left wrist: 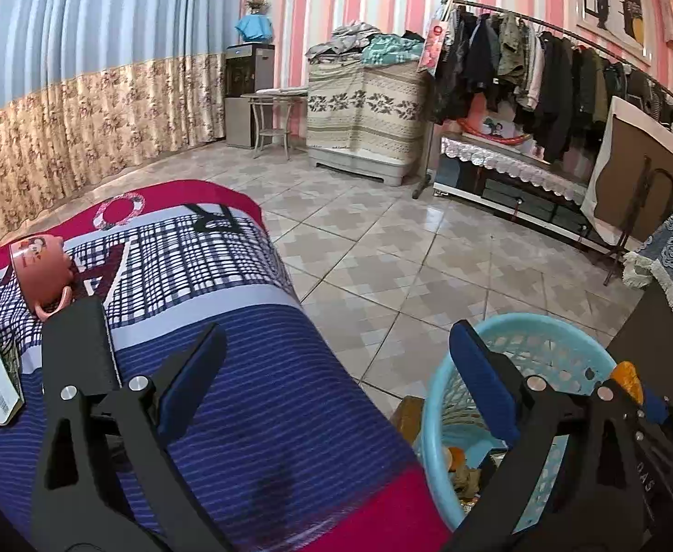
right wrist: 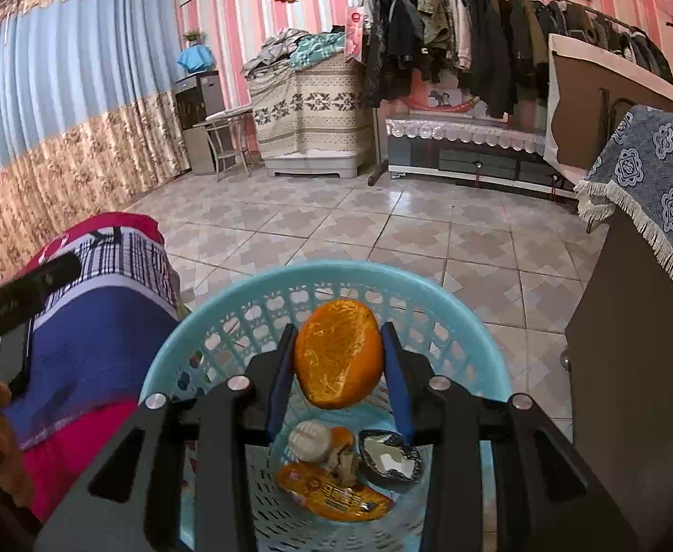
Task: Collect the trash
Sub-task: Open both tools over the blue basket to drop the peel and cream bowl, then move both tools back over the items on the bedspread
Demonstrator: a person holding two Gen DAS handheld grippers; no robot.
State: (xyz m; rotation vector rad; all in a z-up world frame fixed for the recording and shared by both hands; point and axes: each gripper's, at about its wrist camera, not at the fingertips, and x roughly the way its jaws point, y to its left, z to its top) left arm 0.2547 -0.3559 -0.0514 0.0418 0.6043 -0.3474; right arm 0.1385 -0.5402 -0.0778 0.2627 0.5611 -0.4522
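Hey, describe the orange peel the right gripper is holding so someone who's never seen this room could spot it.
Find the light blue basket on the tiled floor beside the striped bedspread. Above its opening, the right gripper clamps the orange peel between blue pads. Unlike the wrappers and scraps lying at the basket's bottom, it is a big, rounded, bright orange piece held in the air.

both views are evenly and brightly lit by soft indoor light; its source cannot be told. pale glare is seen on the glossy beige tiled floor. straight lines are bent strongly toward the edges, and black vignetting is seen in the corners. slight softness is noticed at the rims; shadows are faint.
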